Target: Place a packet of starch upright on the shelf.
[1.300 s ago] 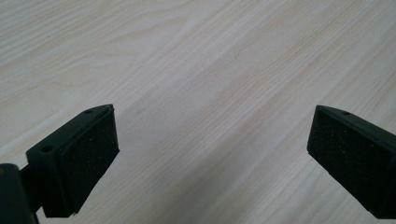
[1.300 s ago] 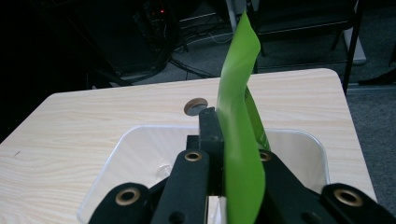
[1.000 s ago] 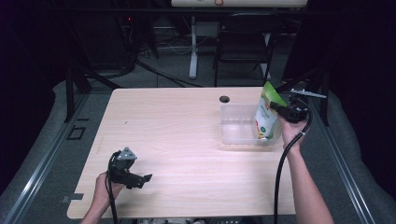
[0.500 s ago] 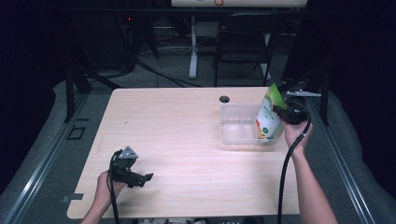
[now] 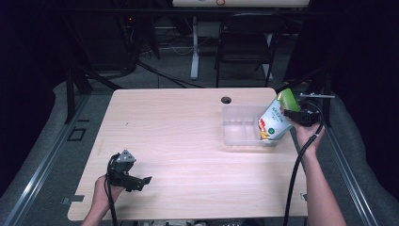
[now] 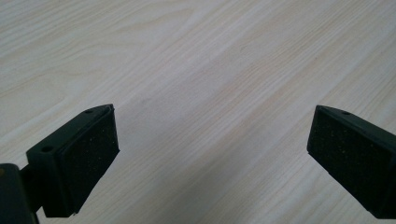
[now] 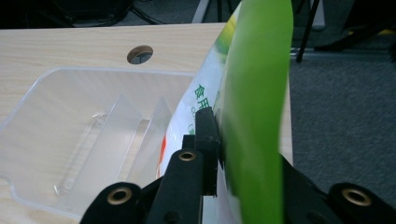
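Note:
A green-and-white food pouch (image 5: 274,123) leans tilted, its bottom inside the right end of a clear plastic bin (image 5: 235,141) on the table's right side. My right gripper (image 5: 288,113) is shut on the pouch's green upper edge. In the right gripper view the pouch (image 7: 257,93) is pinched between the black jaws of my right gripper (image 7: 233,135), with the bin (image 7: 93,70) and its dividers to the left. My left gripper (image 5: 146,181) rests near the table's front left, held in a hand. In its own view my left gripper (image 6: 210,140) stands open over bare wood.
The light wooden table (image 5: 179,141) has a round cable hole (image 5: 226,100) just behind the bin. A chair (image 5: 247,42) and desk legs stand in the dark behind the table. Grey floor lies right of the table edge (image 7: 336,107).
My right hand has carried the pouch a little toward the near side and lower, so it sits deeper in the bin's right end. The left gripper has stayed put.

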`<state>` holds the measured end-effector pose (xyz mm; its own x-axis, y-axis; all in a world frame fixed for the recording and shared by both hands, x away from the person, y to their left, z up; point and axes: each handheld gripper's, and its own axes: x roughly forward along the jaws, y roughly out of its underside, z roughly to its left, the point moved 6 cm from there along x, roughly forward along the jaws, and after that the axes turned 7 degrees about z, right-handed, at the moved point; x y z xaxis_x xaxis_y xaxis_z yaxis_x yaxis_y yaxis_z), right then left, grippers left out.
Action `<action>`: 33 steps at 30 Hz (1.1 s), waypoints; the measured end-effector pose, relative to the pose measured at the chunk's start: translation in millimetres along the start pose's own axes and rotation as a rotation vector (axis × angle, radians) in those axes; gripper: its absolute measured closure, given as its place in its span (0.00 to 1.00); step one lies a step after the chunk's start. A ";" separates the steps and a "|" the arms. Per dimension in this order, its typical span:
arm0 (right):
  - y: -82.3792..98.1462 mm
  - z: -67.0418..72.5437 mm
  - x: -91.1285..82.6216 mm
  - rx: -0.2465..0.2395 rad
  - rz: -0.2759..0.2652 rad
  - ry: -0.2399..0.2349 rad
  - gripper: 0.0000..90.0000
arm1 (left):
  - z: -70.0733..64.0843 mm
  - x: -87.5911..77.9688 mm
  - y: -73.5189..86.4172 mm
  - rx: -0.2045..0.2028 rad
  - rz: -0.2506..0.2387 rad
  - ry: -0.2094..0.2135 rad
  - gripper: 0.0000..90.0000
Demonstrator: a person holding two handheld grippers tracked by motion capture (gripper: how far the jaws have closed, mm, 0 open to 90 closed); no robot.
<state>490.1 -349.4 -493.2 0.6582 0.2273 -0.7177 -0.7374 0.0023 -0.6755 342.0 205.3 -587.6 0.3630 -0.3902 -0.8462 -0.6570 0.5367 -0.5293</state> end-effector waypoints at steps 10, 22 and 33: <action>6.6 -5.8 0.3 0.024 0.025 -0.026 0.79 | -2.0 3.9 -6.0 0.020 0.003 0.007 0.02; 13.8 -7.6 -22.4 0.002 0.063 -0.068 0.41 | -3.0 3.5 -7.0 0.026 0.007 0.019 0.02; 22.3 3.4 -58.0 -0.080 0.038 -0.089 0.17 | -3.3 4.0 -7.4 0.028 0.006 0.018 0.02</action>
<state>434.9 -359.2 -466.0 0.6111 0.3111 -0.7279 -0.7449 -0.0849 -0.6617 346.2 197.2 -586.9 0.3465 -0.4002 -0.8484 -0.6406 0.5598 -0.5257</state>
